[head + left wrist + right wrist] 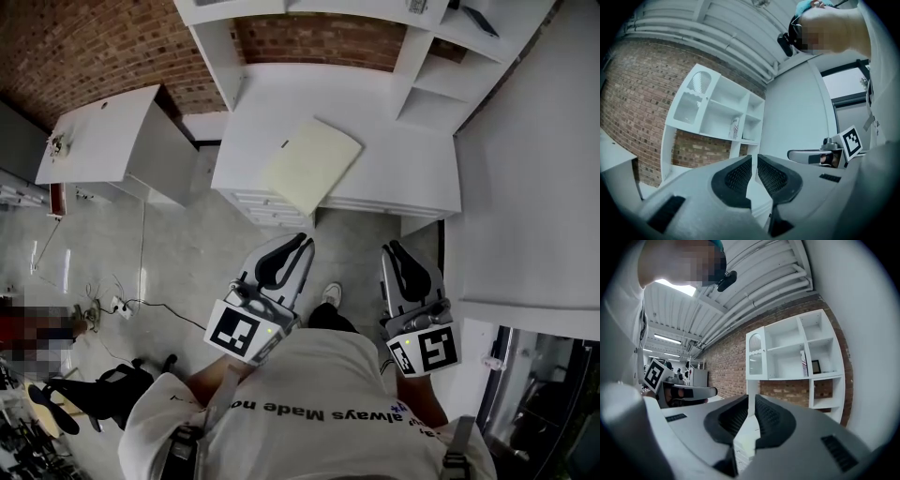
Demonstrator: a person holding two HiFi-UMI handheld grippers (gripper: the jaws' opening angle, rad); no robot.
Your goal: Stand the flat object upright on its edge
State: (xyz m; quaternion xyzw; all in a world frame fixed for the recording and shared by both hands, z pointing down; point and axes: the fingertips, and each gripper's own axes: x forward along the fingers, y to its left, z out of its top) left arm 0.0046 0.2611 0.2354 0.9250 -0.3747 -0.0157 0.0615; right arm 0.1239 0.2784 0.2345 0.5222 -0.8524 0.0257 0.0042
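Note:
A flat pale-yellow book (310, 165) lies on the white desk (412, 159), one corner overhanging the front edge. My left gripper (302, 244) is held level in front of the desk, short of its front edge, jaws shut and empty. My right gripper (391, 249) is beside it on the right, also shut with nothing in it. In the left gripper view the left gripper (755, 164) points at the white shelf unit (719, 117). The right gripper (751, 401) in its own view points at the same shelving (792, 350); a strip of the pale book (749, 425) shows between its pads.
A white shelf unit (450, 47) stands on the desk against a brick wall (84, 42). A white cabinet (103, 141) stands at the left. A white wall (534, 187) runs along the right. Cables (112, 305) lie on the concrete floor at the left.

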